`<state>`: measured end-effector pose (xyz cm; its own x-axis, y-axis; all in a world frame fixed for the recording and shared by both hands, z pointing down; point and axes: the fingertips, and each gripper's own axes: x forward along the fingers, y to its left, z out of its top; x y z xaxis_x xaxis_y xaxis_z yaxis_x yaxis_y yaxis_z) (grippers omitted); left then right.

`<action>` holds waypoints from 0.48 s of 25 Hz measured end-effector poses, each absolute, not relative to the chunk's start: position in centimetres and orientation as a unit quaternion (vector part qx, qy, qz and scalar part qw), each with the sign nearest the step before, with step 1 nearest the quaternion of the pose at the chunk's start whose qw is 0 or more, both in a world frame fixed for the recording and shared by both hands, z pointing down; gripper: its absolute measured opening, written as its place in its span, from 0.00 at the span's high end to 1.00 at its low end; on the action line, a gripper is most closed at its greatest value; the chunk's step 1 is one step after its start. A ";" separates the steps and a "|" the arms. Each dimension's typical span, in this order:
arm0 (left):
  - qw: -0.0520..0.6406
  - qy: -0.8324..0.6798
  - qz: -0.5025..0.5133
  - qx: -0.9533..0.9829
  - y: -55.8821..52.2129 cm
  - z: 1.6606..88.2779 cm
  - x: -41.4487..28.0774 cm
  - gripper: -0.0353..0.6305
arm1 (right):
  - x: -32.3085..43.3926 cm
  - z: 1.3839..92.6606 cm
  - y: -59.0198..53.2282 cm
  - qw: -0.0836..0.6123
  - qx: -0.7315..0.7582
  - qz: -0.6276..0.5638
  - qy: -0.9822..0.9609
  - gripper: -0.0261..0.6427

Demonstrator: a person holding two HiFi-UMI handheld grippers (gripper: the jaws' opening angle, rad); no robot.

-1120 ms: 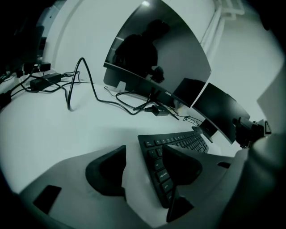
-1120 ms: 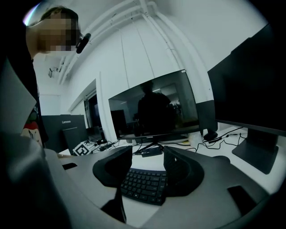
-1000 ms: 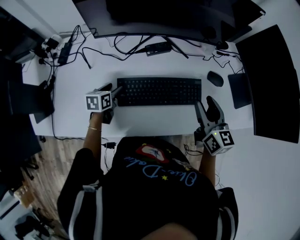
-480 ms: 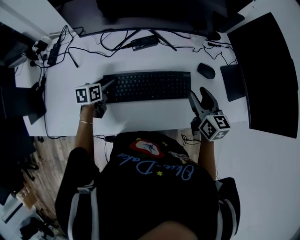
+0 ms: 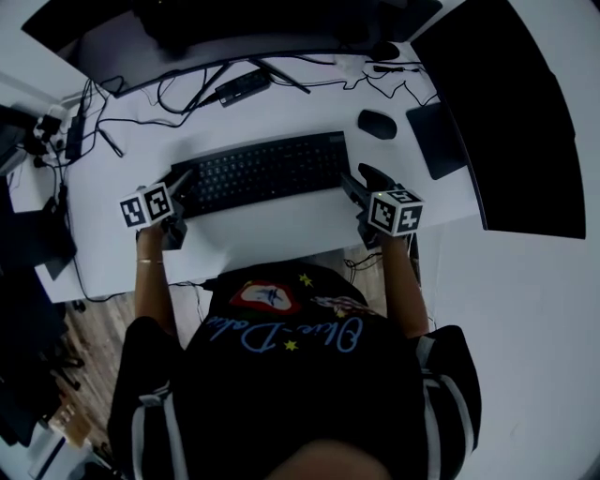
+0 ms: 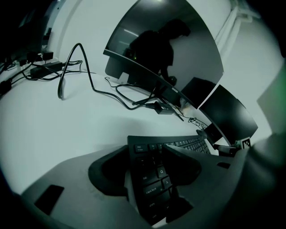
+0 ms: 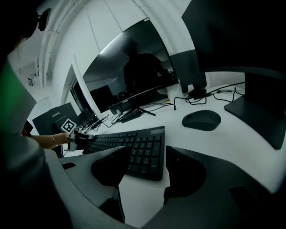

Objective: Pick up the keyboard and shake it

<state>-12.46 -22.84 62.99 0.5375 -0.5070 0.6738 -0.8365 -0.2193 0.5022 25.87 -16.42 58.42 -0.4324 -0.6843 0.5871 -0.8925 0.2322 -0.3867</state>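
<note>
keyboard [image 5: 258, 171]: black, flat on white desk [image 5: 272, 234], long axis running between both grippers, in front of curved monitor [image 5: 234, 28].
left gripper [image 6: 147, 154]: at keyboard's left end, angled down, straddling the esc / tab / caps-lock corner; one jaw over the keys, the other outside the edge.
left claw: released, jaws just been closing with keyboard's end between them; thin strip of desk visible between outer jaw and keyboard edge, no squeeze seen.
right gripper [image 7: 147, 152]: at keyboard's right end, low over the desk.
right claw: released, wide, jaws just been opening; numpad corner sitting ahead in the gap, pads off it.
mouse [image 5: 377, 124]: on desk just beyond keyboard's right end, apart from right gripper.
cables [image 5: 187, 89]: loose behind keyboard, under the monitor.
</note>
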 end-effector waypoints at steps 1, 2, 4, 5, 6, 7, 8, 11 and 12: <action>0.440 -0.442 0.188 0.759 -22.8 63.0 -12.4 0.61 | 26.0 59.0 -16.4 0.153 0.510 0.356 -0.768 0.64; 0.439 -0.441 0.189 0.760 -22.8 63.0 -12.4 0.61 | 26.1 59.6 -16.4 0.157 0.508 0.362 -0.765 0.64; 0.438 -0.441 0.190 0.760 -22.8 63.0 -12.4 0.61 | 26.4 60.5 -16.5 0.166 0.507 0.372 -0.760 0.64; 0.438 -0.441 0.190 0.760 -22.8 63.0 -12.4 0.61 | 26.5 60.9 -16.5 0.173 0.505 0.376 -0.757 0.63; 0.438 -0.441 0.190 0.760 -22.8 63.1 -12.4 0.61 | 26.5 61.3 -16.5 0.180 0.503 0.380 -0.755 0.63; 0.438 -0.442 0.190 0.759 -22.8 63.1 -12.4 0.61 | 26.6 61.8 -16.5 0.189 0.499 0.383 -0.754 0.63; 0.438 -0.443 0.190 0.759 -22.8 63.1 -12.4 0.61 | 26.6 62.2 -16.5 0.197 0.496 0.386 -0.753 0.63; 0.437 -0.445 0.190 0.758 -22.8 63.1 -12.3 0.61 | 26.4 62.9 -16.6 0.212 0.489 0.390 -0.751 0.62; 0.437 -0.445 0.190 0.758 -22.8 63.1 -12.3 0.61 | 26.3 62.9 -16.7 0.216 0.488 0.390 -0.750 0.62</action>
